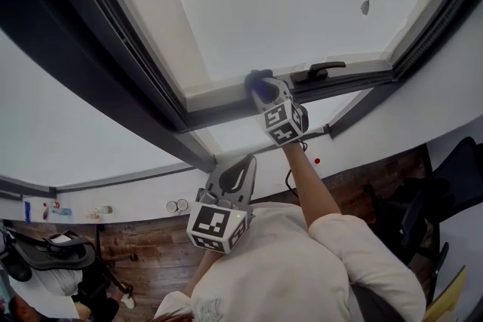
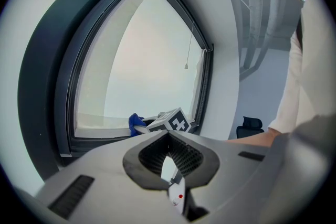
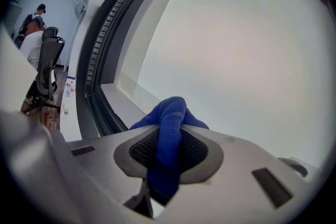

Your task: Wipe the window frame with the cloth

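A blue cloth (image 1: 259, 81) is pinched in my right gripper (image 1: 263, 89), which is shut on it and pressed against the bottom rail of the dark window frame (image 1: 219, 113), left of the black window handle (image 1: 321, 72). In the right gripper view the cloth (image 3: 171, 115) bulges out between the jaws, in front of the pale inner ledge (image 3: 123, 105). My left gripper (image 1: 246, 161) hangs lower, near my chest and off the frame. Its jaws are shut with nothing in them (image 2: 171, 159). From it I see the cloth (image 2: 135, 123) and the right gripper's marker cube (image 2: 174, 122).
A blind cord pull (image 1: 365, 7) hangs before the glass. The white sill (image 1: 136, 200) below carries small bottles (image 1: 56, 211) and two round cups (image 1: 177, 206). An office chair (image 1: 53, 253) stands on the wood floor at left, a black chair (image 1: 453, 177) at right.
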Tool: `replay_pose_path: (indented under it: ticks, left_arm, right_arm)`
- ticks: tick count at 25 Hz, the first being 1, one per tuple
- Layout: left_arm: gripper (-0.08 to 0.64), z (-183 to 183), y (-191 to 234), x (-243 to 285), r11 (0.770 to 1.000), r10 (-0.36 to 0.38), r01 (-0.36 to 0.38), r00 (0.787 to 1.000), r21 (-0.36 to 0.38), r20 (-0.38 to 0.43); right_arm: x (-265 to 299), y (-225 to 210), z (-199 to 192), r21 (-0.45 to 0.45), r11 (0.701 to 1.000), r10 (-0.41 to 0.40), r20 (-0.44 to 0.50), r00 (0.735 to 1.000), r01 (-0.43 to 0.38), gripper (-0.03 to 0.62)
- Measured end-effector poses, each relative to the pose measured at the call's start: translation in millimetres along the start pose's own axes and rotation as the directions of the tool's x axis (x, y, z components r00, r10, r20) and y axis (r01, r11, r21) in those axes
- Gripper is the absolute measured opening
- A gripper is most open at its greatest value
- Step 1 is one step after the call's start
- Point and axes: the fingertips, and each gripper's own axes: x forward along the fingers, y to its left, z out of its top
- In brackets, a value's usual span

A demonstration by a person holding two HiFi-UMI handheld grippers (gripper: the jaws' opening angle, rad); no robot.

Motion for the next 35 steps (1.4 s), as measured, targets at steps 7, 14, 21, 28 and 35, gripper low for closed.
replay_pose_path:
  ticks: [7, 14, 21, 28, 35]
  left_arm:
    - [0.009, 1, -6, 11, 1.0, -0.021, 0.021, 1.0, 0.002, -0.002]
    - [0.009, 2, -11, 20, 0.999, -0.033, 0.033, 0.999, 0.002, 0.0]
    - [0.009, 2, -12, 24, 0.999, -0.033, 0.033, 0.999, 0.001, 0.002]
    - [0.009, 2, -10, 21, 1.0, -0.019, 0.019, 1.0, 0.001, 0.003]
    - [0.009, -5, 4, 2, 0.999, 0.049, -0.049, 0.999, -0.001, -0.011]
  right_arm:
    - [-5, -12, -7, 0.005, 1.0, -0.011, -0.005, 1.0, 0.011, 0.089]
    - [-9, -27, -16, 0.015, 0.999, -0.029, -0.01, 1.0, 0.03, 0.089]
    - [-14, -39, -23, 0.022, 0.999, -0.039, -0.008, 0.999, 0.039, 0.089]
    - [-18, -50, -30, 0.026, 0.999, -0.039, -0.004, 0.999, 0.039, 0.092]
    - [-19, -55, -34, 0.084, 0.996, -0.038, -0.01, 0.999, 0.039, 0.095]
